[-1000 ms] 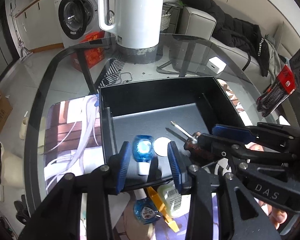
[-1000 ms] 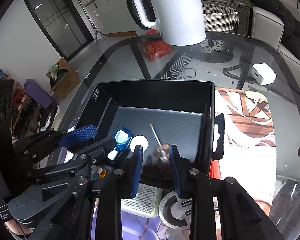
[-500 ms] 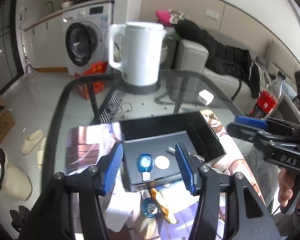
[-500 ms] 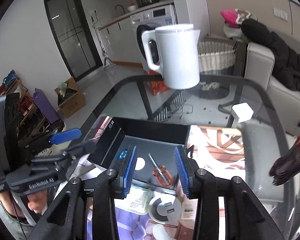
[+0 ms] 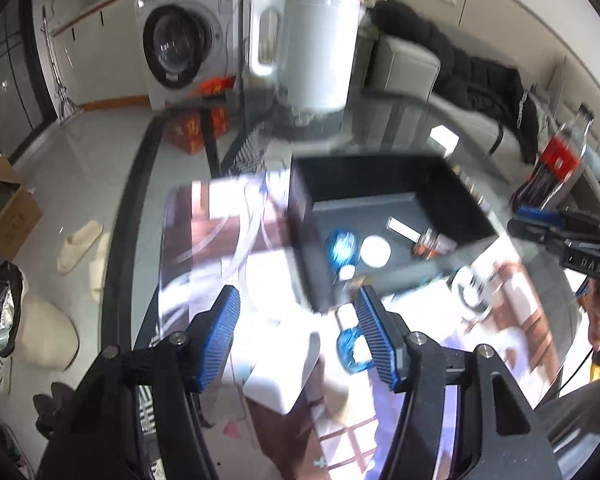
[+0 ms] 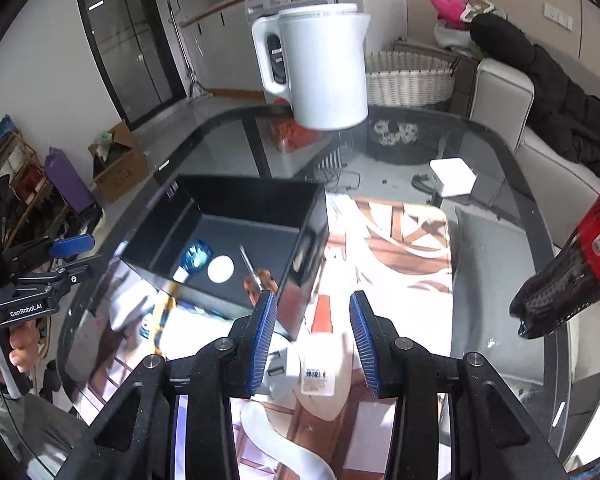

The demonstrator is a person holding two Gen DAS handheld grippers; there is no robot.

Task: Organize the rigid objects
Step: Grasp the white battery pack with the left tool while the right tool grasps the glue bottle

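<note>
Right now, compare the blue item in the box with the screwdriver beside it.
The blue item is a short, rounded, translucent blue body with a white end; the screwdriver is long and thin, with a metal shaft and an orange handle. The blue item lies left of the white disc, the screwdriver right. Both rest in the black box.

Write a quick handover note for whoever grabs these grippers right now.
Left gripper: open, empty, raised above the table clutter.
Right gripper: open, empty, near the black box's front corner.
Done: blue correction tape, white disc and screwdriver lie in the box.
Left: second blue tape, white adapter, labelled white bottle and yellow item remain on the table in front of the box.
</note>
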